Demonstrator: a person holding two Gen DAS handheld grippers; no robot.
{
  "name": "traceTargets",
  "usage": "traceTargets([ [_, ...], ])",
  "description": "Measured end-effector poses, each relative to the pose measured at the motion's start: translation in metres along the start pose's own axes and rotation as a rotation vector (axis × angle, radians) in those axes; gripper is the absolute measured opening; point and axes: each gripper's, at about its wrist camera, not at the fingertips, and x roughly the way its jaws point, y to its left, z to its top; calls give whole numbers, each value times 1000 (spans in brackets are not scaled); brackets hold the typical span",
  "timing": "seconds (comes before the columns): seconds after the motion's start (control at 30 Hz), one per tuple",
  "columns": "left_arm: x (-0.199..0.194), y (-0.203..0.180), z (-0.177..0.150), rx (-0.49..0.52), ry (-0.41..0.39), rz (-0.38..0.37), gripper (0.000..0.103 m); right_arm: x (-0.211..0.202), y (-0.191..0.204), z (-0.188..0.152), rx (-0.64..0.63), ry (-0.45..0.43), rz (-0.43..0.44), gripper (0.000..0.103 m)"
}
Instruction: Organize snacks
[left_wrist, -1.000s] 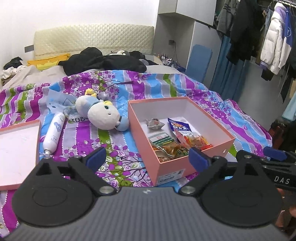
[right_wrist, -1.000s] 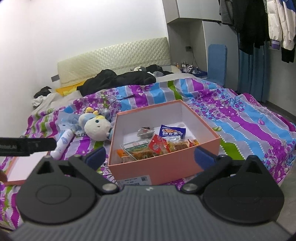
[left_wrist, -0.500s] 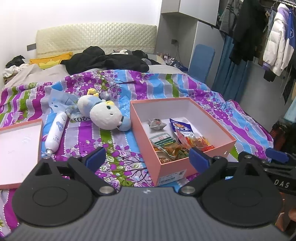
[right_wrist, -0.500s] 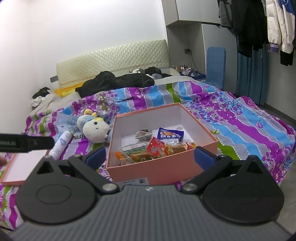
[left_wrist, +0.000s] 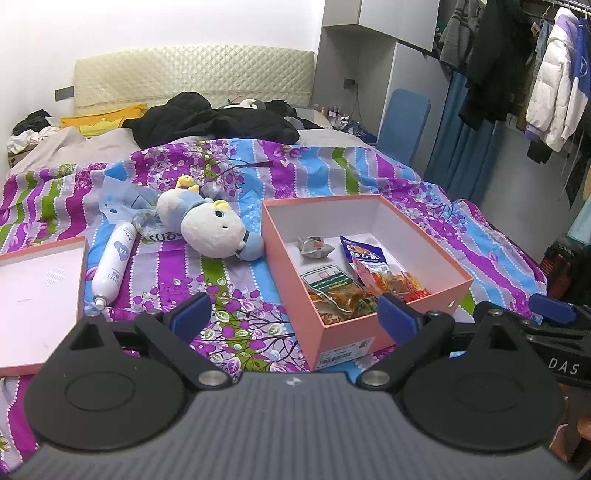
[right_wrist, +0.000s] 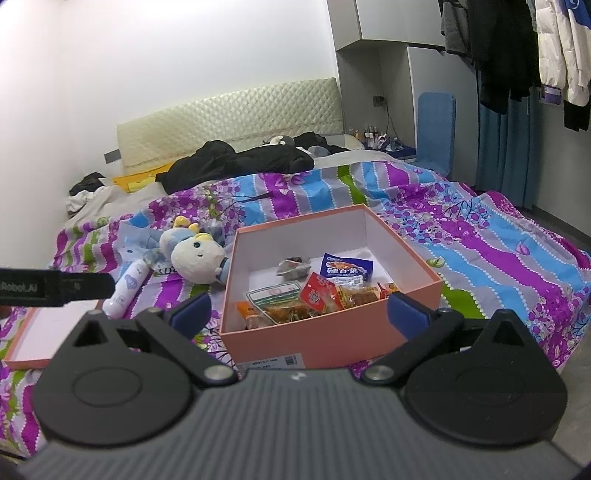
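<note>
An open pink box sits on the bed with several snack packets inside: a blue packet, a red packet, a green-printed clear bag and a grey crumpled wrapper. My left gripper is open and empty, held back from the box's near left corner. The right gripper is open too, hovering in front of the box's near wall. The box's pink lid lies upturned at the left.
A plush toy and a white spray bottle lie left of the box on the striped quilt. Black clothes are piled by the headboard. Jackets hang at the right.
Both grippers have drawn back and risen slightly from the box, which looks smaller now. Nothing on the bed has moved.
</note>
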Motion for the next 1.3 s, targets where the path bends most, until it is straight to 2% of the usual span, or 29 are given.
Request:
traceTargets([
  [1.3,-1,-1,-1,-4,6,-14,98,-1,2,3,6,-3,-3,103],
])
